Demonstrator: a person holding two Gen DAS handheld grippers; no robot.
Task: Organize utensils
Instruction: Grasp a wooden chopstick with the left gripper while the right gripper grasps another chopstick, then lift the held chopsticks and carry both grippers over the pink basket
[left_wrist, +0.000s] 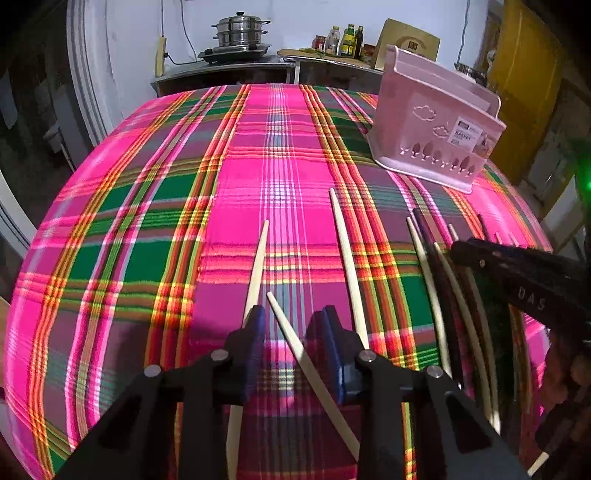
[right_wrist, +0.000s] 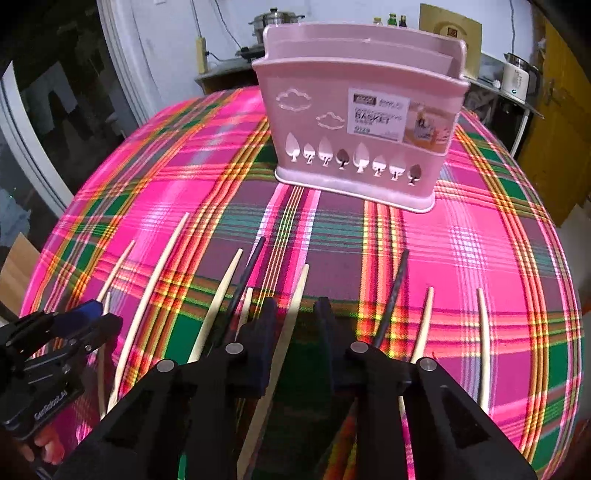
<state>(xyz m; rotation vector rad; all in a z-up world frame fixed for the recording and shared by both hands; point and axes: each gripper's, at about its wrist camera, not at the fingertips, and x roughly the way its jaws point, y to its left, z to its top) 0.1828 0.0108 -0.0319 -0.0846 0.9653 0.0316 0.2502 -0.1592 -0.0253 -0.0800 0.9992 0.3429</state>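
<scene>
a: chopsticks (right_wrist: 155, 291), pale and dark, lie fanned across the plaid tablecloth (left_wrist: 147, 206), near side, well short of the pink basket (right_wrist: 354, 110) standing at the far edge.

b: how would they handle?

a: by the look of them, light, stiff and thin, smooth enough to roll or slip. a mid-shaft pinch seems safest, square across the stick.

b: and the grippers?

a: left gripper (left_wrist: 293, 332) is open, jaws astride one pale chopstick (left_wrist: 314, 373) that runs slantwise between them, not yet pinched. right gripper (right_wrist: 295, 325) is open too, a pale stick (right_wrist: 275, 369) passing between its jaws.

b: what does each view add?

a: the right wrist view faces the basket squarely, showing its label, tree cut-outs and the two sticks at the far right. the left wrist view shows the basket only at an angle, far right, but gives the leftmost sticks clearly.
</scene>
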